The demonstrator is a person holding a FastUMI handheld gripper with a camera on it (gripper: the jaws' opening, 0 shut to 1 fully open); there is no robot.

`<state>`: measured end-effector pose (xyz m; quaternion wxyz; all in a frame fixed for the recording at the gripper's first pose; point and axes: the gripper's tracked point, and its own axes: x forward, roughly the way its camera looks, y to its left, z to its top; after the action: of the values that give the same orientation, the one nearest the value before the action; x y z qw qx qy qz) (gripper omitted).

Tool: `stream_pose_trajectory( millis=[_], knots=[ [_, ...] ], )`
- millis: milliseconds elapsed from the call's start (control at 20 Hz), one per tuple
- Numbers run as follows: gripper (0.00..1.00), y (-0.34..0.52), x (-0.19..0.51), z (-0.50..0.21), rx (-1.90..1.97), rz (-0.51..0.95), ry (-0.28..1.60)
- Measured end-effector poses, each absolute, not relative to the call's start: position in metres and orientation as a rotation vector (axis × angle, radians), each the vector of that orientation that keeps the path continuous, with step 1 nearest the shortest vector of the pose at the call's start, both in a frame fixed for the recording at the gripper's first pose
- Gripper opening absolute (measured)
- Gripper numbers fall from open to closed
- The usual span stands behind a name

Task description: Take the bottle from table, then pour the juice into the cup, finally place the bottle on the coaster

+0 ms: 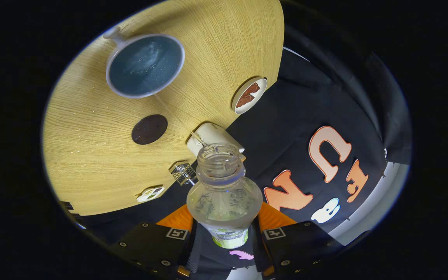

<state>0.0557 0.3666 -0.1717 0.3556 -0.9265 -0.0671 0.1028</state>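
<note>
Claw is clamped on the bottle, both fingers pressing its lower body; cap off, neck pointing away, bottle looks nearly drained. The view is rolled hard, so it's tilted. Beyond the neck, across the wooden table, sits the cup with liquid in it, and nearer, the dark round coaster. A white box lies just past the mouth. Risk: residual drips on the table while swinging to the coaster, or landing off-centre and tipping.
</note>
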Motion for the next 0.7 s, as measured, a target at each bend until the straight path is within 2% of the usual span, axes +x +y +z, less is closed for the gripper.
stream_pose_trajectory(
  millis=[300, 700],
  knots=[
    [0.57, 0.369, 0.050, -0.197, -2.325, 0.312, -0.155],
    [0.57, 0.353, 0.045, -0.224, -2.032, 0.364, -0.062]
  ],
)
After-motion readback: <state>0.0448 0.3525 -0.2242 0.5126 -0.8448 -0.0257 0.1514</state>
